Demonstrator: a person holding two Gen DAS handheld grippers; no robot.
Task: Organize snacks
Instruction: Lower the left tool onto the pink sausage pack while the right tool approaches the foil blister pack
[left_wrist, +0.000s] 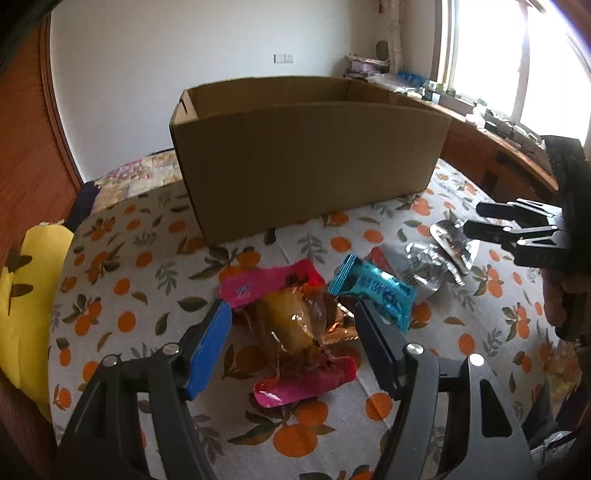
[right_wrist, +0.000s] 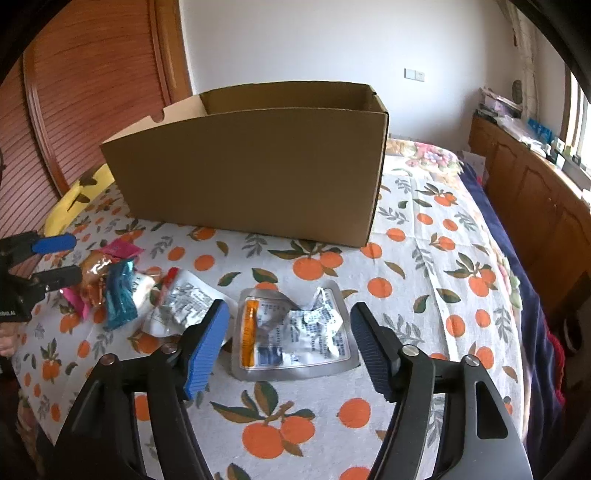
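An open cardboard box (left_wrist: 306, 162) stands on the orange-print cloth; it also shows in the right wrist view (right_wrist: 251, 177). My left gripper (left_wrist: 291, 314) is open, its fingers on either side of a pink-ended clear snack packet (left_wrist: 291, 325) with a yellow cake inside. A teal packet (left_wrist: 373, 291) lies just right of it. My right gripper (right_wrist: 288, 314) is open around a flat silver pouch (right_wrist: 295, 336). A second silver pouch (right_wrist: 181, 302) lies to its left. The right gripper also shows in the left wrist view (left_wrist: 476, 219), and the left gripper in the right wrist view (right_wrist: 66, 258).
The table (right_wrist: 424, 258) has an orange-print cloth. A yellow cushion (left_wrist: 22, 295) lies at its left edge. A wooden cabinet (right_wrist: 535, 206) with clutter runs under the window at the right. A wooden louvred door (right_wrist: 92, 85) is behind at the left.
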